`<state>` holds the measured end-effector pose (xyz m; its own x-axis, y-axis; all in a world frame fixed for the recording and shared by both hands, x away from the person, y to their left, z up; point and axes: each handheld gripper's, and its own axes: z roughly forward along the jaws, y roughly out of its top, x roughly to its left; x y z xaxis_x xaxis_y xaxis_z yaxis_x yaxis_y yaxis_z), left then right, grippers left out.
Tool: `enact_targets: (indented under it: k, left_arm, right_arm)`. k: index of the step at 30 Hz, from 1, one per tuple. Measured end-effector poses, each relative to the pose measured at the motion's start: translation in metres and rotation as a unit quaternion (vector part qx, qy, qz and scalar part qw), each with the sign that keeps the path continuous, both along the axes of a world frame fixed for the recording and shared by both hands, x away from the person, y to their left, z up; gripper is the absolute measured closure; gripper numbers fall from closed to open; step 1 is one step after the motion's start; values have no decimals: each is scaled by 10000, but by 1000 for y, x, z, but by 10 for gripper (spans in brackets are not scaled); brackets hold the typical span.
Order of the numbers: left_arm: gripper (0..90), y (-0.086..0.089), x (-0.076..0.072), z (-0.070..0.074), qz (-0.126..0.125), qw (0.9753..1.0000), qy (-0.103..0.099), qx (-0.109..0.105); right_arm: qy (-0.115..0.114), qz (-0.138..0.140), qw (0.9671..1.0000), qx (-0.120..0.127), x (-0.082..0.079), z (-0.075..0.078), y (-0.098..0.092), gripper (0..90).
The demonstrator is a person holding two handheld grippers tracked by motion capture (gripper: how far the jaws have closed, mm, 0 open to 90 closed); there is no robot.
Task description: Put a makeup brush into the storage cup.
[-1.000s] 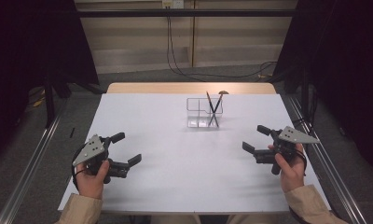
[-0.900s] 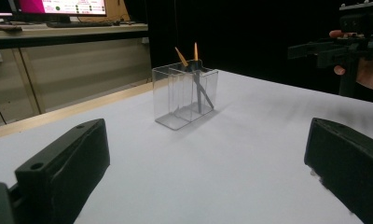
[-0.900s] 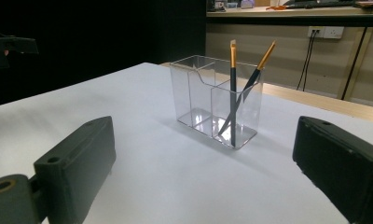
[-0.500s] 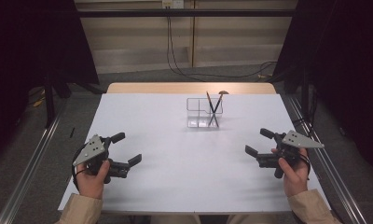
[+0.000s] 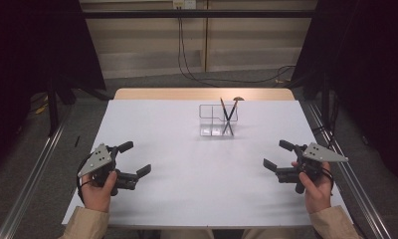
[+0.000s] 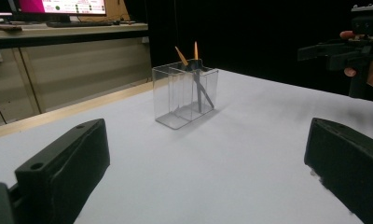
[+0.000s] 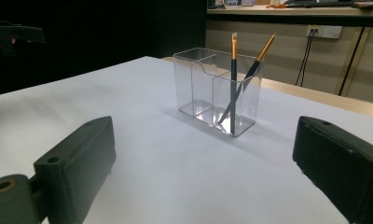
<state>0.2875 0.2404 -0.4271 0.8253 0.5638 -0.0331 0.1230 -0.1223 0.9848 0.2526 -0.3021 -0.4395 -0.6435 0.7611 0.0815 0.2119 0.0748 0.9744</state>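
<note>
We hold the left gripper (image 5: 136, 159) near the table's (image 5: 197, 174) front left corner, its jaws spread wide with nothing between them. Our right gripper (image 5: 276, 155) sits near the front right corner, jaws likewise apart and empty. Both point inward across the white surface. The clear plastic holder (image 5: 217, 120) stands upright close to the far edge, a little right of centre, well apart from either gripper. Two brushes (image 7: 233, 79) lean crossed in its right compartment; the left compartment holds nothing we can see
</note>
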Motion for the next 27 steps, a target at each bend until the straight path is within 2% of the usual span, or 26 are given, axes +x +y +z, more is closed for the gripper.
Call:
enact_targets:
  k: [10,17,27]
  left_arm:
    - [0,1,0,0,0,10000,10,-3]
    - [0,0,-1,-1,-3,10000,10,17]
    - [0,0,-1,-1,-6,10000,16,10]
  right_arm:
    - [4,39,9999,-123,-6,-2,0,50]
    - [-20,35,9999,-92,-9,-2,-3,50]
    - [-27,65,9998,-173,-10,-4,-2,49]
